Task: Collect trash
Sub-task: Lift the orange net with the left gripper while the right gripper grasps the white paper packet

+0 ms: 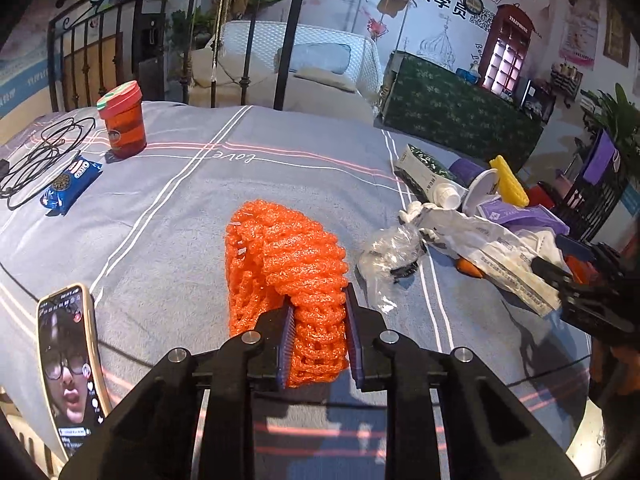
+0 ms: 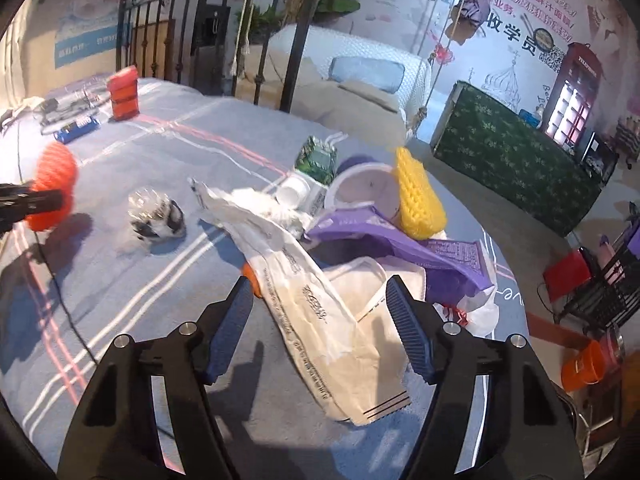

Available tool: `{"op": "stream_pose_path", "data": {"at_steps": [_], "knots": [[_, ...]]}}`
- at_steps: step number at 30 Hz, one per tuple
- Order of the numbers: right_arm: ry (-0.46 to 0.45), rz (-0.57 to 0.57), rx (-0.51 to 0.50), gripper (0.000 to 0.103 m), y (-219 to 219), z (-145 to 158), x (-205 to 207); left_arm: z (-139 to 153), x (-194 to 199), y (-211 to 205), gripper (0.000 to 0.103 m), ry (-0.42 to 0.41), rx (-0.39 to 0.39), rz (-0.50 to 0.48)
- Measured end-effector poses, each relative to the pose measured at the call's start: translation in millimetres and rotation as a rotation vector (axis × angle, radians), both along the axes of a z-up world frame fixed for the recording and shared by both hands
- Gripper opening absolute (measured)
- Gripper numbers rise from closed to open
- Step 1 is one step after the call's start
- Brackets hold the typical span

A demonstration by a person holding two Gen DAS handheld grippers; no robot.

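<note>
An orange foam net (image 1: 280, 248) lies on the grey striped bedsheet (image 1: 180, 240), and my left gripper (image 1: 320, 304) is shut on its near end. To the right sits crumpled clear plastic (image 1: 392, 256). Beyond it is a trash pile: a white paper bag (image 2: 320, 320), a purple wrapper (image 2: 400, 248), a yellow foam net (image 2: 418, 200), a purple cup (image 2: 368, 188) and a white tube (image 1: 424, 180). My right gripper (image 2: 320, 292) stands open, with the white bag lying between its blue pads. At the left edge of the right wrist view the left gripper (image 2: 36, 200) holds the orange net (image 2: 56, 176).
A lit phone (image 1: 68, 360) lies at the near left. Further back left are a red lidded cup (image 1: 124, 120), a blue biscuit pack (image 1: 68, 188) and a black cable (image 1: 40, 156). A black metal bed frame (image 1: 288, 40) stands behind. An orange bucket (image 2: 584, 364) is on the floor to the right.
</note>
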State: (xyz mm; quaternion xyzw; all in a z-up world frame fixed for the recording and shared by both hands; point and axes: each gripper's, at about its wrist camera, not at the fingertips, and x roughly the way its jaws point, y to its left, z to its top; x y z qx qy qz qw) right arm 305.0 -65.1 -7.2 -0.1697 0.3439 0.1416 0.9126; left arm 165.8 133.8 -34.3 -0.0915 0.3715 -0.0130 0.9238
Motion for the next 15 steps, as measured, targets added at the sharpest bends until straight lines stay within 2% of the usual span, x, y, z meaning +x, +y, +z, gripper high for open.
{"op": "stream_pose_path", "data": {"at_steps": [4,6,7,11,15], "knots": [[0.074,-0.014,-0.003,0.038,-1.8,-15.8,7.6,-3.6,-4.4,-6.8,0.022,0.014,-0.012,-0.025],[0.090,-0.012,0.007,0.031,-2.7,-19.6,3.7,-5.4,-7.1,-13.2,0.022,0.014,0.004,-0.040],[0.092,-0.013,0.012,0.024,-3.5,-20.6,0.7,-6.1,-6.9,-15.9,0.022,0.014,0.009,-0.047],[0.099,-0.027,0.076,0.018,-10.5,-18.1,-6.9,-7.2,-9.0,-22.4,0.022,0.013,0.007,-0.065],[0.084,-0.043,0.155,0.004,-17.8,-9.1,-16.0,-6.6,-13.1,-27.4,0.022,0.006,0.007,-0.070]]}}
